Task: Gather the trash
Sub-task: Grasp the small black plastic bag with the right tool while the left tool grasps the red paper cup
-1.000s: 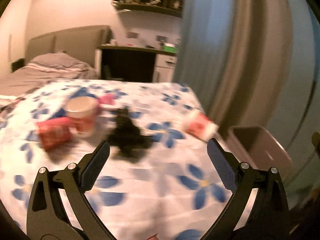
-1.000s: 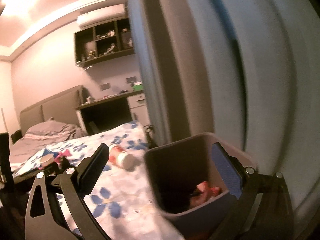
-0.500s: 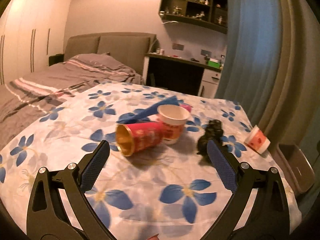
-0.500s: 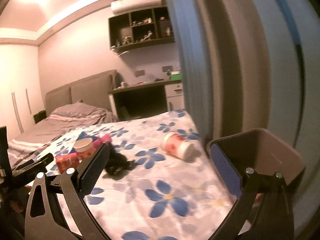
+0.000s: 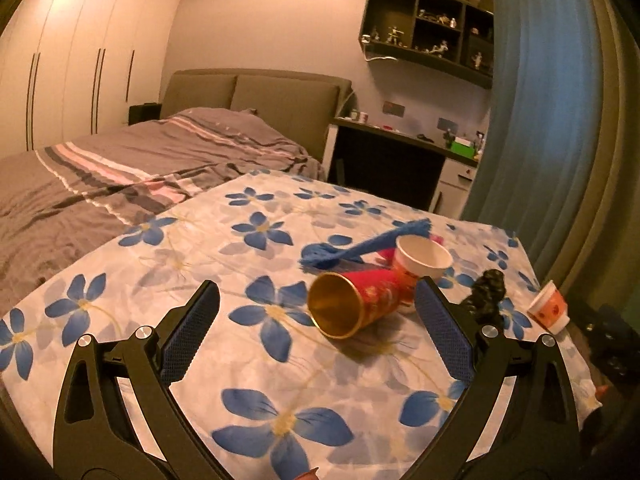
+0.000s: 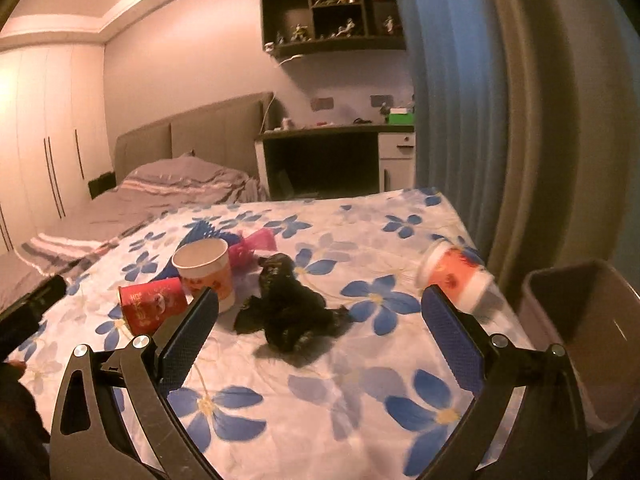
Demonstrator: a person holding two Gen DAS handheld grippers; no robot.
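Note:
Trash lies on a table with a blue-flower cloth (image 5: 256, 364). A red cup with a gold inside (image 5: 352, 306) lies on its side, and an upright white-and-red cup (image 5: 422, 260) stands behind it. Blue stuff (image 5: 360, 246), a pink wrapper (image 6: 254, 246), a crumpled black bag (image 6: 288, 304) and a tipped orange-and-white cup (image 6: 454, 276) lie around. A grey bin (image 6: 592, 340) stands at the table's right edge. My left gripper (image 5: 316, 326) is open and empty, just short of the red cup. My right gripper (image 6: 320, 332) is open and empty, near the black bag.
A bed (image 5: 120, 172) with grey striped bedding lies left of the table. A dark desk (image 6: 320, 160) stands behind it, with shelves above. A blue curtain (image 6: 460, 100) hangs along the right. My left gripper's dark body (image 6: 28, 312) shows at the left in the right wrist view.
Both grippers swung left, away from the bin and over the table. The left now faces the red cup, the right faces the black bag. Both stayed open.

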